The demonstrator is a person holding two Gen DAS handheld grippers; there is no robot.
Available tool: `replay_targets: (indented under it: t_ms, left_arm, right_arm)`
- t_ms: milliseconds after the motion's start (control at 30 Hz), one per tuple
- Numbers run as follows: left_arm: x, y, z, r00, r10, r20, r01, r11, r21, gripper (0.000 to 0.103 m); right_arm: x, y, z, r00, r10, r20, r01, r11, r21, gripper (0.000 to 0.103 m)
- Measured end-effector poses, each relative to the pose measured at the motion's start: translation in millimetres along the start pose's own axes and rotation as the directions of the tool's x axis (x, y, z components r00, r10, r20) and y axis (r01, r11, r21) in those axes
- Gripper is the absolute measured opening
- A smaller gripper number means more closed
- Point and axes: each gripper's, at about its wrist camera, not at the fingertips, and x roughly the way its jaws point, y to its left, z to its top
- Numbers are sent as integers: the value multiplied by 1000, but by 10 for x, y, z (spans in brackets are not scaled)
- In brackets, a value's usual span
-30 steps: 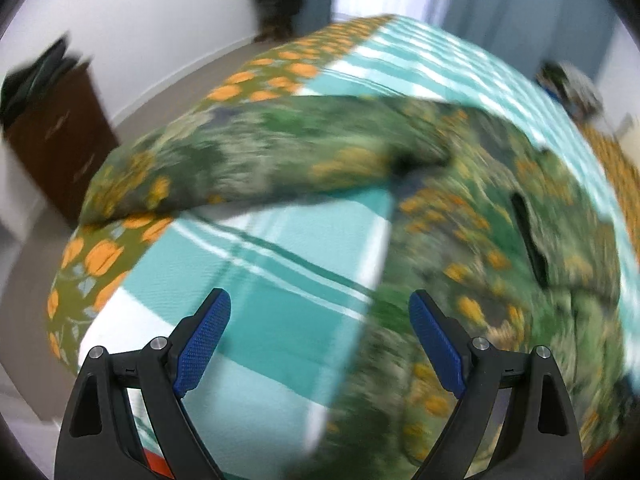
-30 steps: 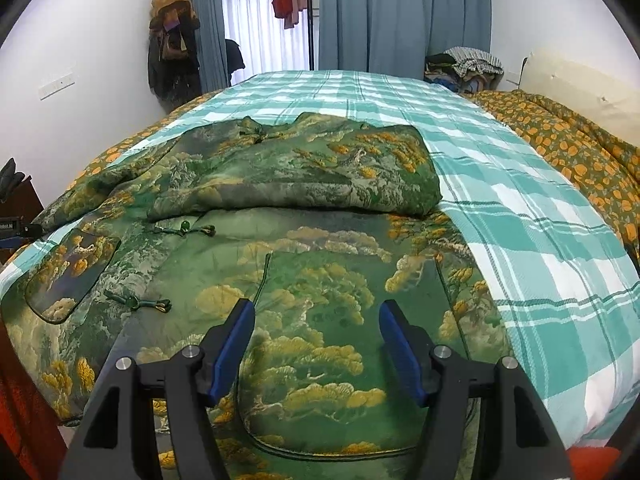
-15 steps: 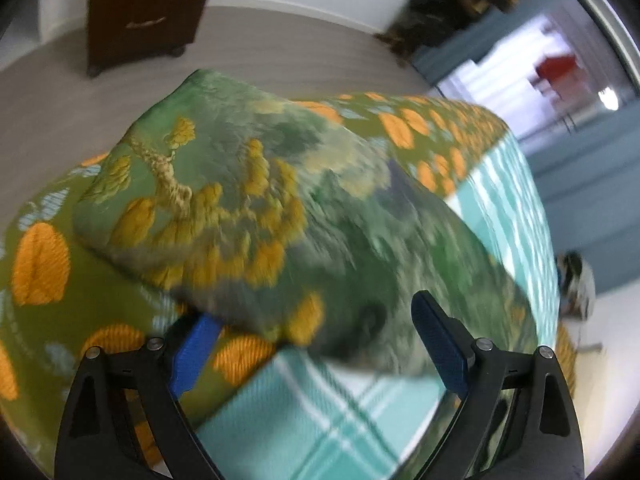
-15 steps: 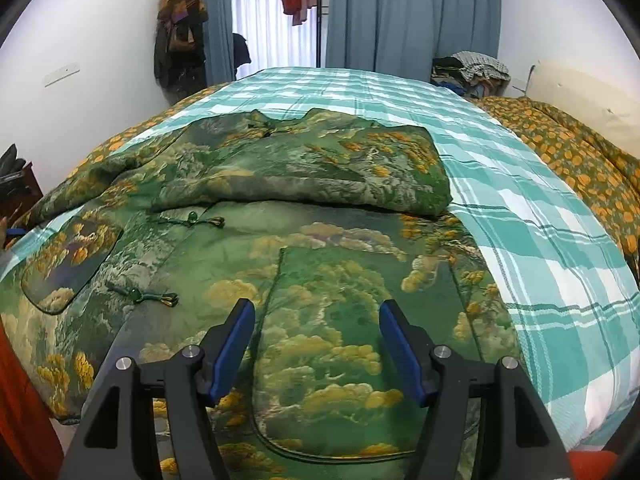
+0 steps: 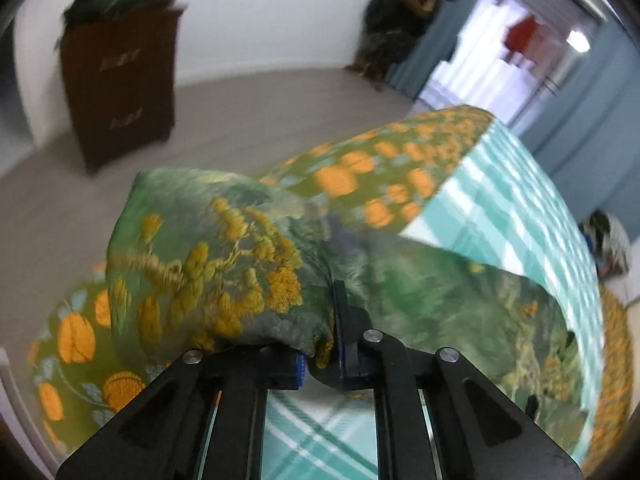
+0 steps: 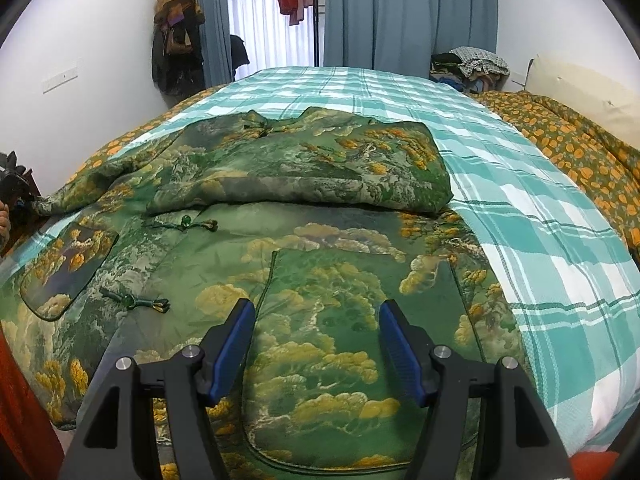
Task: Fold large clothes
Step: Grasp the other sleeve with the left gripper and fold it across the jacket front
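Observation:
A large green jacket [image 6: 320, 240] with a gold tree and cloud pattern lies spread on the bed, front up, with knot buttons down its middle. Its right sleeve [image 6: 312, 168] is folded across the chest. My left gripper [image 5: 324, 356] is shut on the end of the left sleeve [image 5: 208, 268] and holds it bunched just above the bed's left edge. My right gripper [image 6: 316, 344] is open and empty, hovering over the jacket's lower front panel.
The bed has a teal plaid cover [image 6: 540, 248] and an orange-flowered quilt [image 6: 580, 148] on its right side and left edge [image 5: 360, 176]. A dark wooden cabinet [image 5: 120, 92] stands on the floor to the left. Clothes are piled [image 6: 472, 64] at the far right.
My left gripper has swung to the sleeve end at the bed's left edge and closed on it. My right gripper has stayed open over the lower front panel.

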Motion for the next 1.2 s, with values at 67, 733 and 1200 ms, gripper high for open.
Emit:
replay_targets:
  t_ms: [67, 733, 1200]
  left_arm:
    - [-159, -266, 50, 999, -20, 34, 18, 997, 71, 9]
    - [-703, -2965, -1649, 975, -223, -7, 122, 508, 853, 8]
    - [-380, -2977, -2497, 993, -78, -88, 107, 307, 946, 71]
  right_arm:
    - [-8, -42, 3, 1000, 3, 2, -3, 1000, 14, 66]
    - [-69, -407, 39, 1000, 3, 30, -6, 994, 110, 66]
    - [-17, -477, 15, 1000, 2, 9, -4, 992, 124, 66]
